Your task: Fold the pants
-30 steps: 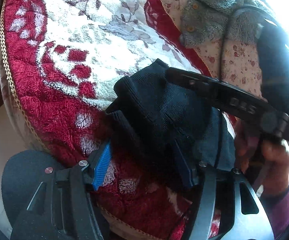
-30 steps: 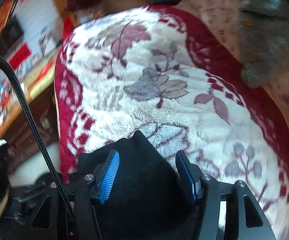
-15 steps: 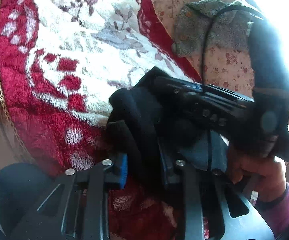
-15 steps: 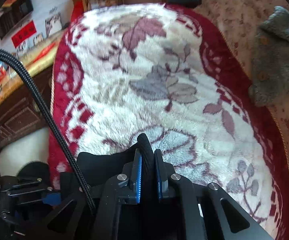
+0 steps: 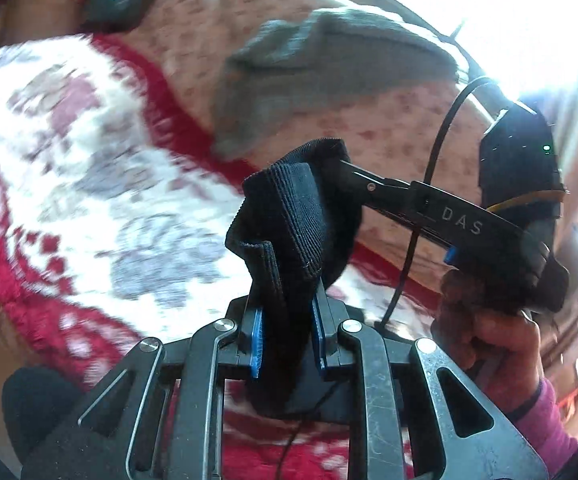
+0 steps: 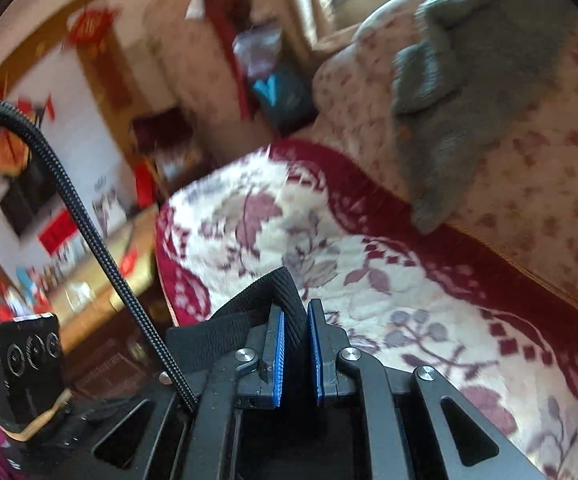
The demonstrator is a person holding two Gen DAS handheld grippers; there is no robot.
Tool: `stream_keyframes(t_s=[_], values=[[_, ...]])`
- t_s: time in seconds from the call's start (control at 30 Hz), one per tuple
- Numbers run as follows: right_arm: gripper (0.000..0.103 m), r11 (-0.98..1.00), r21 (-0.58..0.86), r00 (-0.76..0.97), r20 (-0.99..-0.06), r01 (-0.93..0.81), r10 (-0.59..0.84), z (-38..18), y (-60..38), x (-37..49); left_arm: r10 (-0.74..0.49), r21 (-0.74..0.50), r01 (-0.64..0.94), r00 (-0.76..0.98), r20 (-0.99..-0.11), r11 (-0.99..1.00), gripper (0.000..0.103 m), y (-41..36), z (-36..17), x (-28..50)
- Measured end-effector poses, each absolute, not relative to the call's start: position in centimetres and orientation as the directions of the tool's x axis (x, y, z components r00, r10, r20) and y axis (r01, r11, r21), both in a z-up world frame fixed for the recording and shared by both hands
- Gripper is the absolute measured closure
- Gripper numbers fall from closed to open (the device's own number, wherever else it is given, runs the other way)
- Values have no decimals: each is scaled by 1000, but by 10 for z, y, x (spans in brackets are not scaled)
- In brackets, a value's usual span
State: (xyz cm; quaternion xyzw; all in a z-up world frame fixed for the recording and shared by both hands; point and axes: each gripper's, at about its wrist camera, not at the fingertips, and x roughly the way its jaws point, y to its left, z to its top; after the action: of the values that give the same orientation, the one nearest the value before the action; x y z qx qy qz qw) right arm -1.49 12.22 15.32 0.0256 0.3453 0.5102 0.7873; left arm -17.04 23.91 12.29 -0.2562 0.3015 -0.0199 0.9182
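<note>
Both grippers are clamping the black pants (image 5: 289, 220): left gripper (image 5: 287, 340) and right gripper (image 6: 296, 354) each pinching ribbed waistband. Garment is hanging lifted above the red-bordered blanket (image 6: 369, 248), likely for shaking it out straight.

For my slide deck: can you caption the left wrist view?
Left tool and right tool both clamp the black ribbed pants, lifted above the red floral blanket.
</note>
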Motion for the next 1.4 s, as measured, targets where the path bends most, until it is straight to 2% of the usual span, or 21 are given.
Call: stream_keyframes(t_s=[0.27,0.53,0.8,1.0,1.03,1.07,1.1,1.13,1.2,1.3,1.4], values=[[93,544,475,346,-443,-692,827,163,8,-20,-324,-437,72,780,-536,896,86,153,140,-154],[93,615,566,464,-407,-549,787,141,-120,-32,-426,-362,247,685,-591,899,86,46,135,-141],[93,690,631,508,-489,-355,709,74,-205,-34,-400,-276,293,591,-701,916,86,-31,86,-122],[93,745,611,520,-559,-269,646,41,-221,-33,-417,-296,298,550,-723,907,85,-35,64,-124],[88,762,594,533,-570,-258,625,42,-222,-35,-423,-303,299,549,-721,905,83,-33,65,-123],[76,774,583,541,-580,-247,609,42,-221,-36,-435,-313,306,545,-717,899,74,-33,67,-124],[69,786,575,546,-593,-227,592,43,-224,-38,-464,-338,321,533,-707,885,61,-32,68,-123],[63,794,570,551,-603,-209,577,44,-227,-40,-502,-372,340,520,-691,864,56,-31,72,-125],[62,804,562,566,-606,-193,559,47,-232,-43,-540,-389,377,521,-661,841,54,-34,81,-132],[62,812,553,583,-603,-186,544,59,-240,-51,-528,-326,427,552,-645,844,53,-37,97,-143],[61,810,554,601,-585,-193,544,73,-247,-62,-527,-326,423,567,-633,846,53,-21,106,-146]])
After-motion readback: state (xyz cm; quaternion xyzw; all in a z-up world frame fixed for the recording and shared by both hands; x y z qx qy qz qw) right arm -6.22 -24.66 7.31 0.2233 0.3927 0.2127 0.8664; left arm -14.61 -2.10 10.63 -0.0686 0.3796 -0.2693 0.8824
